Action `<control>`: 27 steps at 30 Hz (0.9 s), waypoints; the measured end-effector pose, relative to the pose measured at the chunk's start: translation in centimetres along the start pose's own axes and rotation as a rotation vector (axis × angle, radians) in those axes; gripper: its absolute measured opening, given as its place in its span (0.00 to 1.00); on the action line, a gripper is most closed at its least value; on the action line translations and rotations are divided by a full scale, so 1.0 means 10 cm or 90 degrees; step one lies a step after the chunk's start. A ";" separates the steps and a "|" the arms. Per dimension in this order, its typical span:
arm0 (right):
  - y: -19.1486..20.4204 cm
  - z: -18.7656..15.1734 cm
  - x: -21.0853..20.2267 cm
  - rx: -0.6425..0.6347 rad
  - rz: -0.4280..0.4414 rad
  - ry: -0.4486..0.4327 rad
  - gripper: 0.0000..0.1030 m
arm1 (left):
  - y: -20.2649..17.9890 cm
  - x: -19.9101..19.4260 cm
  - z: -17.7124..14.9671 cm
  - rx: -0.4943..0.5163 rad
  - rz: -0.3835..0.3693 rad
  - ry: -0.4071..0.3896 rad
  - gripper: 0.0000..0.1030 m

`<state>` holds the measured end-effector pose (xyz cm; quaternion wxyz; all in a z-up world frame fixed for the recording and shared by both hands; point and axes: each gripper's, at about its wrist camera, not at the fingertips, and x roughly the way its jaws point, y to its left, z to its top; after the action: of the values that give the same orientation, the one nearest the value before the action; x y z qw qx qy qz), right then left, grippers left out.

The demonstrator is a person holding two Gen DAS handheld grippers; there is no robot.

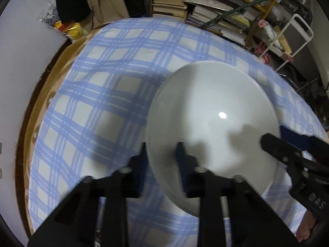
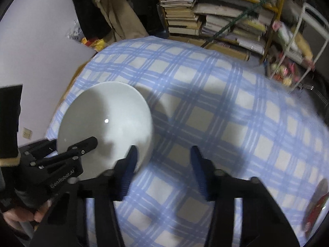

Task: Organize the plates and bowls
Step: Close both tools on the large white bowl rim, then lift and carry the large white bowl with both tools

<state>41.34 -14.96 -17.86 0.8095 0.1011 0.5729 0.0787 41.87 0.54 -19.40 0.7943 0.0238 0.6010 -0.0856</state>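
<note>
A plain white bowl point(image 1: 213, 123) hangs tilted above the blue checked tablecloth point(image 1: 107, 86). My left gripper point(image 1: 161, 150) is shut on the bowl's near rim, one finger inside and one outside. In the right wrist view the same bowl point(image 2: 107, 121) is at the left with the left gripper point(image 2: 82, 146) on its rim. My right gripper point(image 2: 162, 154) is open and empty beside the bowl's right edge, over the cloth point(image 2: 205, 107). It also shows at the right of the left wrist view point(image 1: 273, 144). A plate with a red pattern point(image 2: 316, 203) lies at the cloth's right edge.
The table's brown wooden edge point(image 1: 26, 127) shows at the left, next to a white wall. Shelves of stacked books point(image 2: 222, 14) stand behind the table. A white wire rack point(image 2: 296, 49) with small items is at the right rear.
</note>
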 end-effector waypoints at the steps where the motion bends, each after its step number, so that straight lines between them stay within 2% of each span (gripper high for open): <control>1: -0.02 0.00 0.03 0.013 0.022 0.010 0.28 | -0.01 -0.01 0.00 -0.001 0.001 -0.002 0.17; 4: -0.01 -0.03 0.07 0.020 0.036 0.020 0.13 | -0.05 -0.06 -0.03 0.012 0.005 -0.004 0.16; 5: 0.01 -0.04 0.07 0.013 0.036 0.018 0.13 | -0.06 -0.07 -0.04 0.016 0.008 -0.003 0.16; 8: 0.07 -0.13 0.06 -0.016 0.008 0.014 0.12 | -0.10 -0.13 -0.08 0.020 0.009 -0.009 0.14; 14: 0.05 -0.29 -0.11 -0.020 -0.003 0.004 0.11 | -0.12 -0.25 -0.21 -0.018 -0.005 -0.002 0.13; 27: 0.03 -0.67 -0.58 -0.065 -0.023 -0.021 0.11 | -0.38 -0.59 -0.64 0.013 -0.010 -0.016 0.14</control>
<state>33.12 -15.57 -14.68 0.8244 0.0509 0.5562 0.0917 33.64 -1.69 -15.28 0.8007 0.0264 0.5903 -0.0984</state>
